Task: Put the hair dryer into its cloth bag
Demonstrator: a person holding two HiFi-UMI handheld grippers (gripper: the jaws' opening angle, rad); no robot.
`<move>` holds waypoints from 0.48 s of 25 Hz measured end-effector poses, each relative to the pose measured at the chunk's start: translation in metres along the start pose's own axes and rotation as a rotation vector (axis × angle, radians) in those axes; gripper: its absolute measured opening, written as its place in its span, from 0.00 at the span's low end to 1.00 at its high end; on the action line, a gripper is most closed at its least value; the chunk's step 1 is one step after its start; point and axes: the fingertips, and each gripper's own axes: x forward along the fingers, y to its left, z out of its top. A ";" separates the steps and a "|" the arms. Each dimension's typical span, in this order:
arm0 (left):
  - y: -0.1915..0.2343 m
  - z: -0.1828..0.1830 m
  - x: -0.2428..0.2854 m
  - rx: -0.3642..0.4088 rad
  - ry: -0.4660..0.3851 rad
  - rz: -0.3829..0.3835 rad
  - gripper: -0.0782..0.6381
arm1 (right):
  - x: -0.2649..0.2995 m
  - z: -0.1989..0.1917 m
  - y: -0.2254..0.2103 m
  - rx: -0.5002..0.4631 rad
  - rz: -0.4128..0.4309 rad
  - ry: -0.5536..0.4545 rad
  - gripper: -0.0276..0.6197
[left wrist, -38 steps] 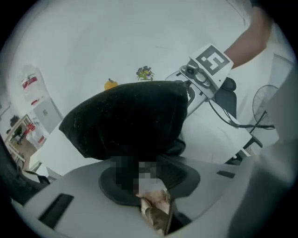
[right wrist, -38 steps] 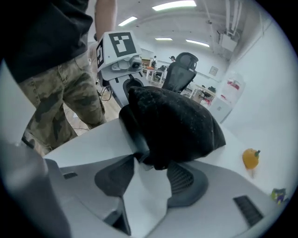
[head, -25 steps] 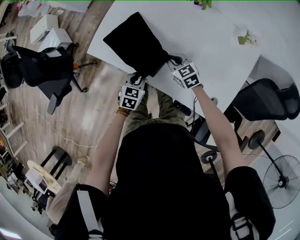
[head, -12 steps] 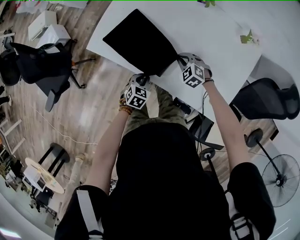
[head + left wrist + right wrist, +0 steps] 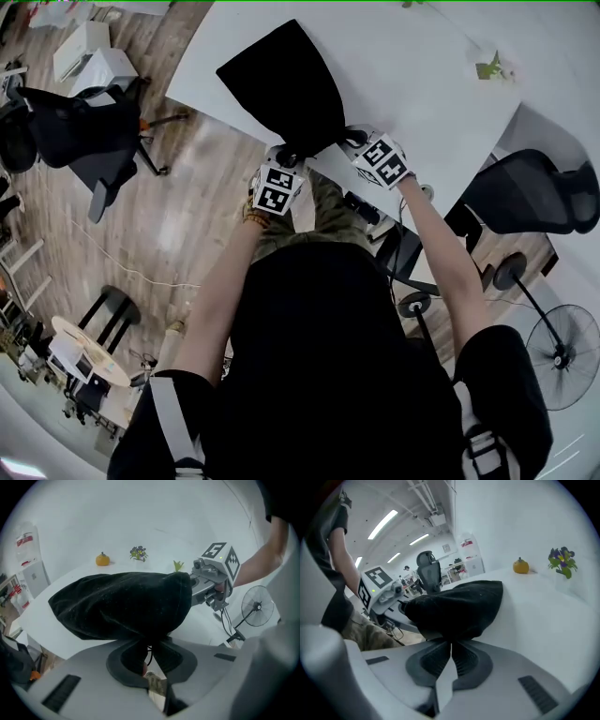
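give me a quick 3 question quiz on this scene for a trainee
1. True or false: the cloth bag lies on the floor.
2. What do the right tongs grip? A the bag's edge, B a hair dryer, C nothing.
3. What stands beside the orange pumpkin?
Key: 1 false, it rests on the white table. 2 A. 3 purple flowers.

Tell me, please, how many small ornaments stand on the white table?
3: an orange pumpkin leftmost, purple flowers beside it, a green sprig rightmost; the bag may hide others.
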 end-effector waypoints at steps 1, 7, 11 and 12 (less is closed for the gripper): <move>-0.002 0.010 -0.001 -0.024 -0.031 -0.026 0.18 | -0.001 0.010 0.006 -0.010 0.025 -0.017 0.09; 0.003 0.102 -0.030 -0.160 -0.285 -0.119 0.18 | -0.019 0.069 -0.004 0.041 0.026 -0.127 0.09; 0.029 0.141 -0.061 -0.271 -0.379 -0.122 0.18 | -0.049 0.088 -0.027 0.150 0.019 -0.213 0.09; 0.034 0.147 -0.069 -0.287 -0.398 -0.129 0.18 | -0.058 0.092 -0.032 0.187 0.019 -0.243 0.09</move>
